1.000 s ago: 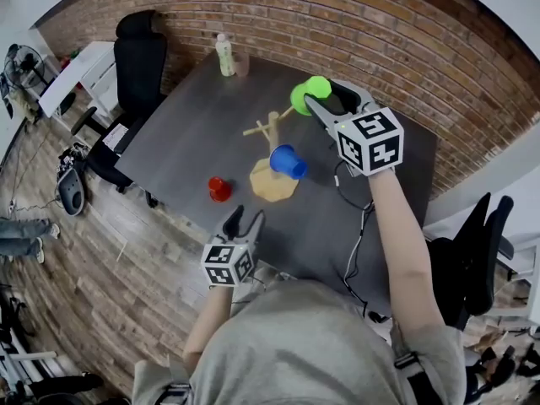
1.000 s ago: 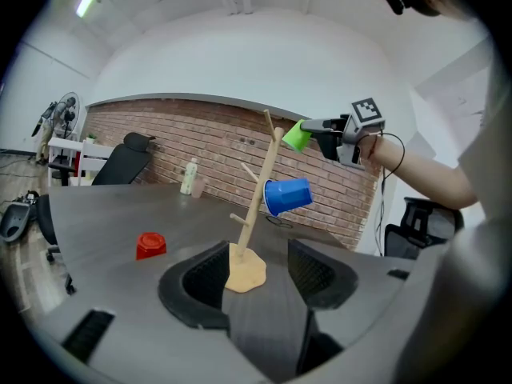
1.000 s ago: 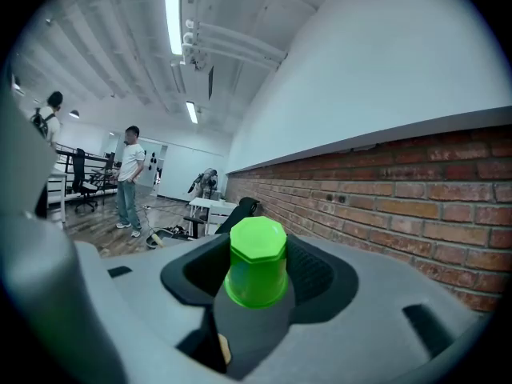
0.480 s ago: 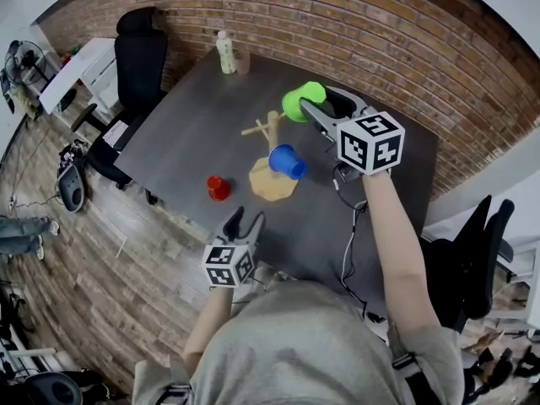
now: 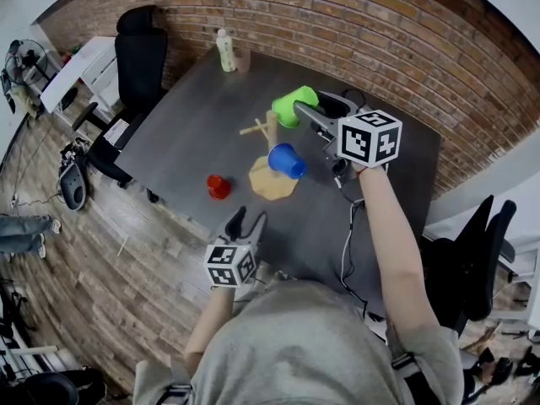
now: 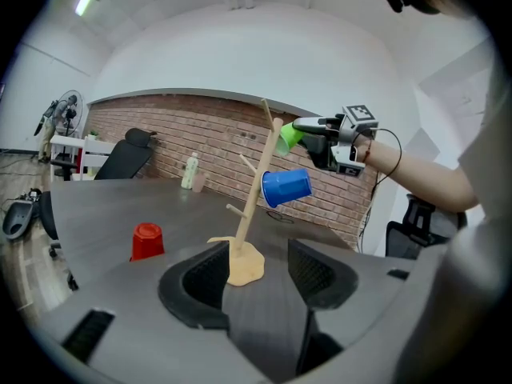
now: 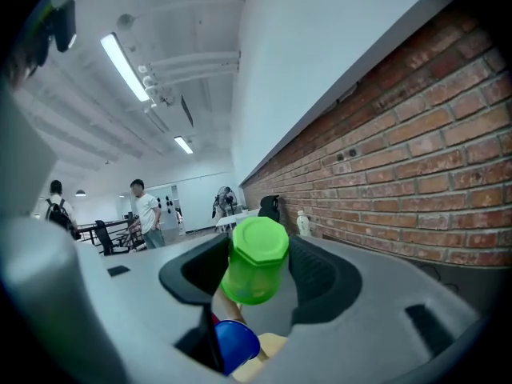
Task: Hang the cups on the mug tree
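Holding the green cup (image 5: 293, 106) in the right gripper (image 7: 258, 274): the cup fills the gap between the jaws with its base facing the gripper camera. Both pads look to be on its sides, and the jaws have just been opening a little. The cup lies roughly sideways, mouth toward the mug tree (image 6: 245, 214), right at the tree's top. In the head view it's at 1 o'clock from the pole tip. Can't tell if a peg is inside it.

Blue cup (image 6: 286, 187) hangs on a peg lower down, tilted sideways, at 4 o'clock from the pole in the head view. It shows just under the green cup in the right gripper view.

Left gripper (image 6: 258, 266): jaws wide, nothing between them. It's held low at the near edge of the table (image 5: 194, 133), at 7 o'clock from the tree base and well apart from it.

Red cup (image 6: 146, 241) stands on the table at 8 o'clock from the tree base, near it but not touching.

Farther out:
- bottle (image 5: 224, 55) at 11 o'clock, near the far table edge
- cable (image 5: 350, 243) trailing across the table at 4 o'clock
- black office chair (image 5: 139, 57) at 10 o'clock, off the table's corner
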Demonstrator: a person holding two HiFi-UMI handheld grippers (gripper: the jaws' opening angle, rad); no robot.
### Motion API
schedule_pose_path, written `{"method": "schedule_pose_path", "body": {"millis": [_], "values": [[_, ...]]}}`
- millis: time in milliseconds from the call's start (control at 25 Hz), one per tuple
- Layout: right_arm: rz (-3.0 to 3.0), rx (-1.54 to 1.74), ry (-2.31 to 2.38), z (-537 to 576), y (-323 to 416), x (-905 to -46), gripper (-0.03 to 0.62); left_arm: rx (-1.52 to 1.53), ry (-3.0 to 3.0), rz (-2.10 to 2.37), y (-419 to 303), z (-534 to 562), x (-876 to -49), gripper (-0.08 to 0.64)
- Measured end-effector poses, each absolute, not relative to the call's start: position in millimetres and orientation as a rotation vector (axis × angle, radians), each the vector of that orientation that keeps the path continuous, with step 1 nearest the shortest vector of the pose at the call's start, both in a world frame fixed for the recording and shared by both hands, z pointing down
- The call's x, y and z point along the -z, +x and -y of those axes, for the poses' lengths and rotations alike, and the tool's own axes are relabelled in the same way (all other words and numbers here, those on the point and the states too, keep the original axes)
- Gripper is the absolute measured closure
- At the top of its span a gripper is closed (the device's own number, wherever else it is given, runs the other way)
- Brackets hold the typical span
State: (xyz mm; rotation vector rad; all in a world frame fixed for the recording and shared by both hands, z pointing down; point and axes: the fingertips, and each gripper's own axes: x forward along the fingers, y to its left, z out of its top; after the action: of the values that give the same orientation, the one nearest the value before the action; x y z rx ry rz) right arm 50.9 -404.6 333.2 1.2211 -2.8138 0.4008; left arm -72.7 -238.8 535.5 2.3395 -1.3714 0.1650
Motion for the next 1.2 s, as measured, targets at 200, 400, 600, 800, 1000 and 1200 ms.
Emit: {"method": "schedule_pose_path", "body": {"millis": [200,400,600,800,1000,1200], "values": [[2.790,-0.426,1.250,408.5,55.1,-342.8,0.344,-0.166,2.330,1.379,-75.7,238.6,-535.8,0.337],[2.758,-0.417,1.273,410.9,58.3,-350.0,0.342,-0.170,2.329,1.373,-74.5,238.5,-535.8,0.337],[2.750,-0.417,1.279,408.5,61.0,-355.0,0.340,-0.173,2.331,1.372,-73.9,238.1,-536.4,0.337],[2.734,-0.391,1.291,403.5,66.1,-356.5,0.341,-0.176,2.331,1.378,-73.5,239.8,-535.0,0.337],[2.683,-0.274,1.312,390.3,69.9,-363.0,0.341,-0.191,2.333,1.391,-75.7,243.8,-536.1,0.337],[2.612,-0.127,1.334,372.2,70.3,-371.4,0.341,-0.212,2.339,1.404,-80.1,247.8,-534.3,0.337]]}}
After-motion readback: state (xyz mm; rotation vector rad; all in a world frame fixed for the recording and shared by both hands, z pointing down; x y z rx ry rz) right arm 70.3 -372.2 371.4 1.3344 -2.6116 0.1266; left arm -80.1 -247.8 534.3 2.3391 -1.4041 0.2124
